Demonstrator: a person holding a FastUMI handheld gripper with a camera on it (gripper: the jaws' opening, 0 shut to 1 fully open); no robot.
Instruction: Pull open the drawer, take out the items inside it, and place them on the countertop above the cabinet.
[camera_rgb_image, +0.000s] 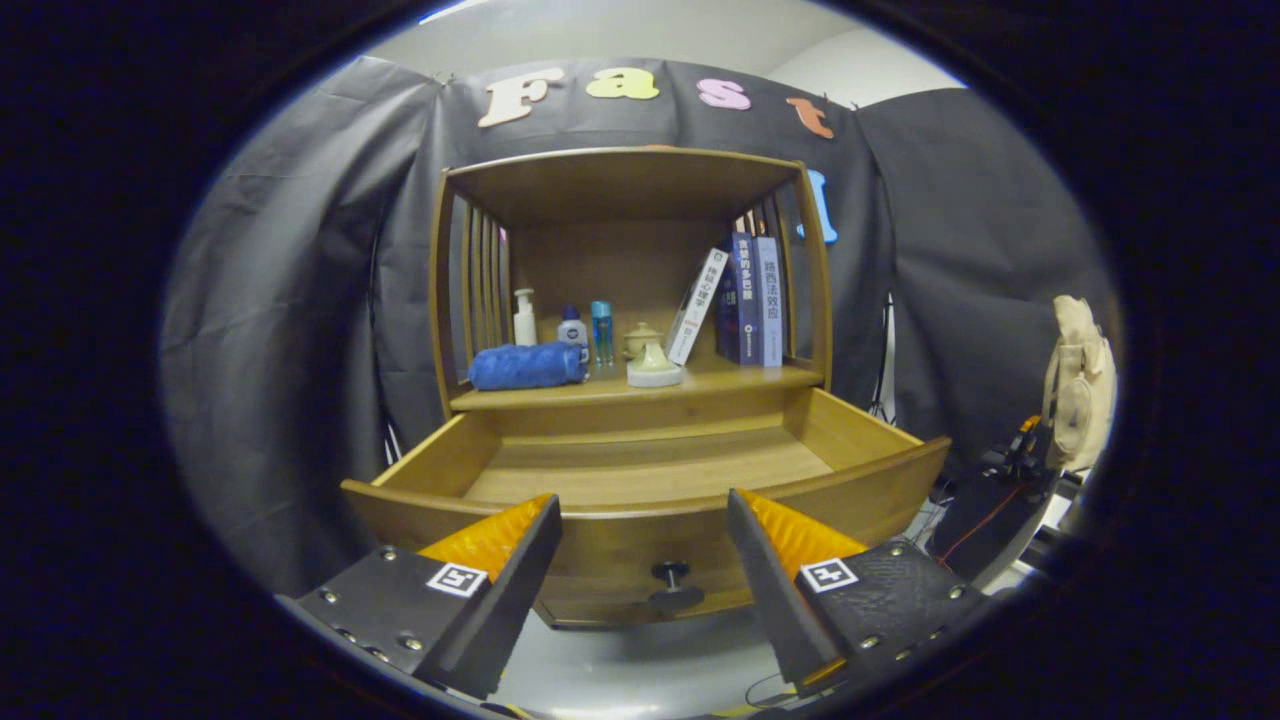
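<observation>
Just ahead of the tongs (640, 545), which are standing open and gripping nothing, the wooden drawer (640, 470) is sitting pulled out, its knob (672, 575) showing between the fingers. The visible drawer floor is looking bare (the near corners are hidden). On the surface (730, 383) above, a blue rolled cloth (527, 365) is lying soft and easy to pinch mid-roll; the ceramic piece (654, 366) beside it is looking fragile.
</observation>
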